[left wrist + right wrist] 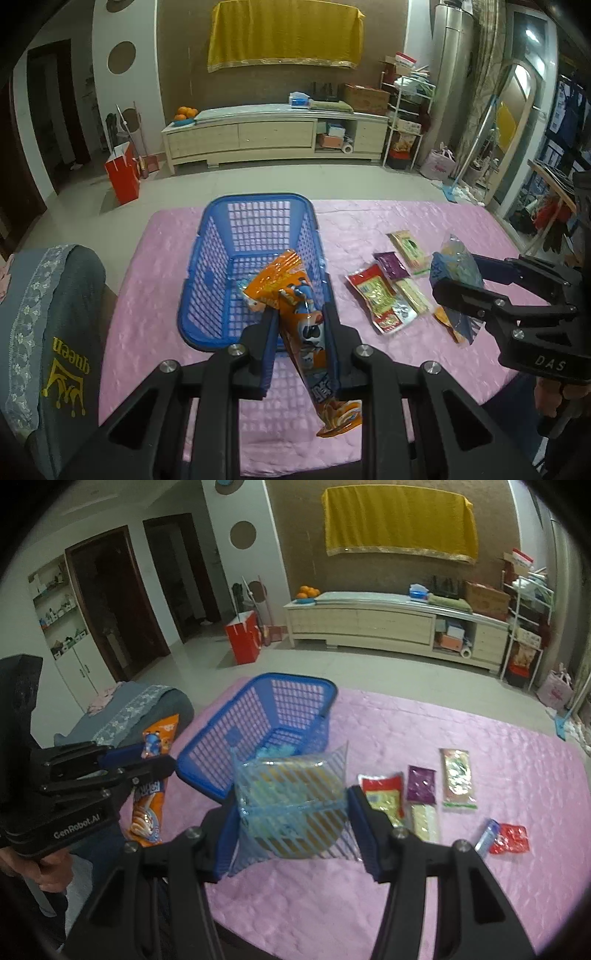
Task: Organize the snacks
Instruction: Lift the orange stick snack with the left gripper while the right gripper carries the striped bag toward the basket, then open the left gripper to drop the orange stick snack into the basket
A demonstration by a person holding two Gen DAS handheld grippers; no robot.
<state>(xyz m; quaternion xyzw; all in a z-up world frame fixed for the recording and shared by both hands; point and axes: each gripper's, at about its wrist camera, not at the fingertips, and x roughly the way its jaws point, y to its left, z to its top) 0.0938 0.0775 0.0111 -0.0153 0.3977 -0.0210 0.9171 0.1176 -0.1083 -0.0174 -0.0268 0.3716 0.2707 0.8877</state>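
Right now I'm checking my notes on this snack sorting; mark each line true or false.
1. The left hand-held gripper holds an orange packet. True.
2. The right hand-held gripper is empty. False: it grips a blue-striped clear packet.
3. The basket is red. False: it is blue.
4. A purple packet lies on the pink cloth. True.
5. The basket lies on the floor. False: it sits on the cloth.

The right gripper (293, 812) clamps a clear, blue-striped snack bag (291, 805) above the pink quilted tablecloth (461, 867). Just beyond it sits the blue plastic lattice basket (229, 738). At left, the left gripper (155, 760) pinches an orange snack packet (147, 812). To the right lie flat packets — red-and-yellow (382, 794), purple (421, 784), and a long green-edged one (458, 779).
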